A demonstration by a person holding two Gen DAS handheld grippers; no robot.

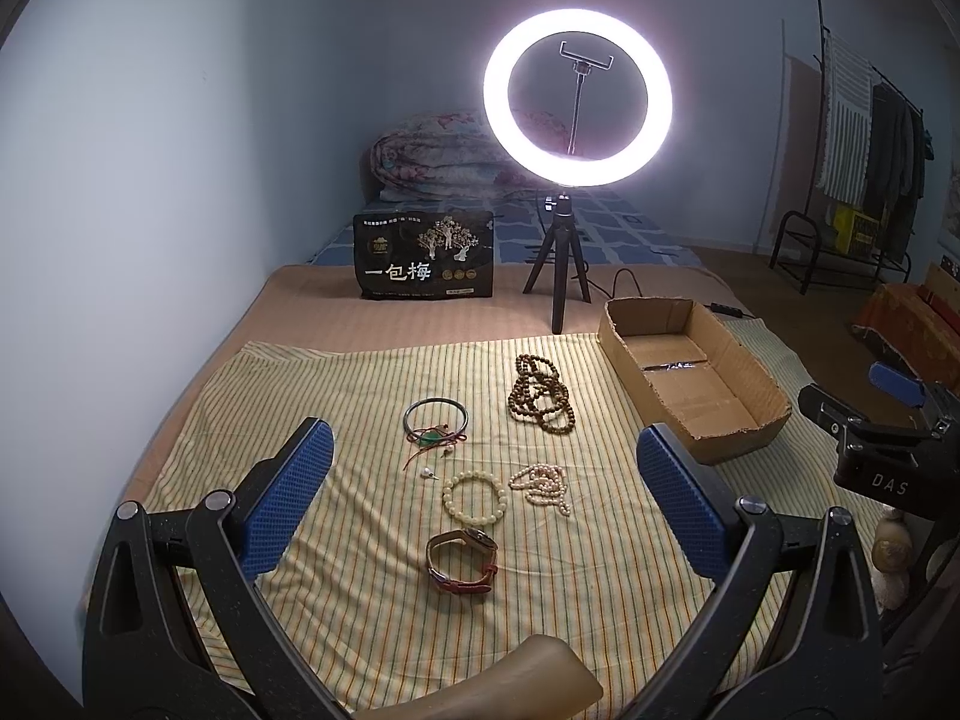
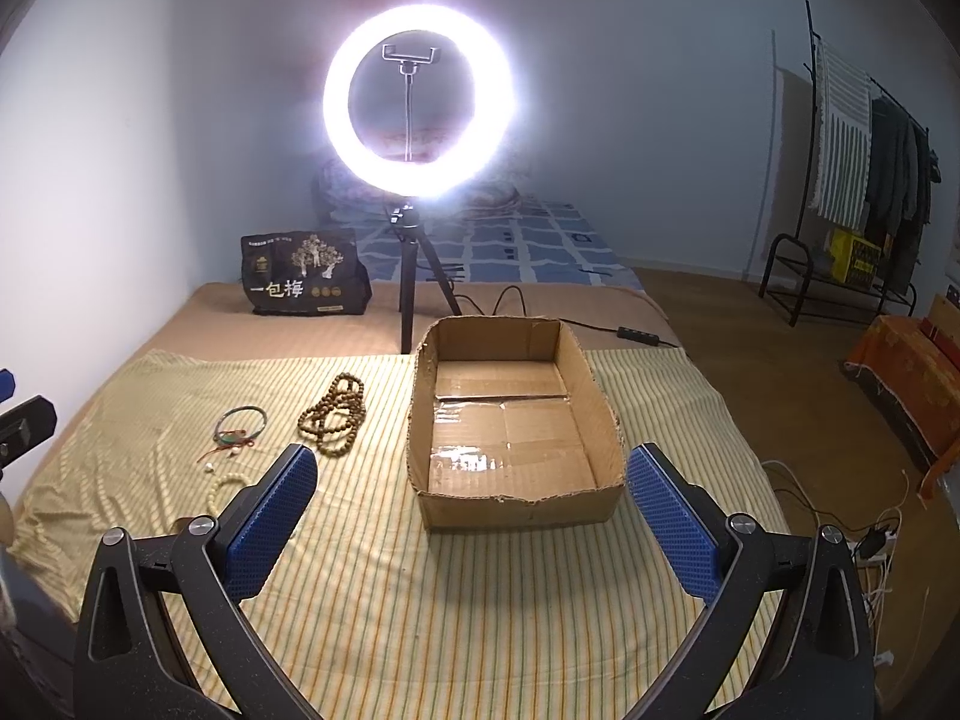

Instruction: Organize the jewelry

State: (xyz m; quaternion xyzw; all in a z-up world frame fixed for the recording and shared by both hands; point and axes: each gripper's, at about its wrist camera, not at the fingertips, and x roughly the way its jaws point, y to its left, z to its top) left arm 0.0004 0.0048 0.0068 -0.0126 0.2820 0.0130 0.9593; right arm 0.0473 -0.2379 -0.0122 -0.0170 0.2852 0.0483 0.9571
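Both claws gape wide: left gripper (image 1: 483,495) above the jewelry mid-frame, right gripper (image 2: 471,507) facing the empty cardboard box (image 2: 603,396). Risk: the red cord (image 1: 435,447) tangled on the bangle (image 1: 435,414) could drag it along. Count: two bead strands, two bracelets, one watch (image 1: 462,561).

Left wrist view: low over striped cloth (image 1: 360,540), facing ring light (image 1: 577,97) and far wall, jewelry near ahead. Right wrist view: same heading, set further right, box (image 2: 516,498) close ahead. Both share cloth, box (image 1: 690,384), ring light (image 2: 419,103), brown beads (image 1: 540,393) (image 2: 336,414).
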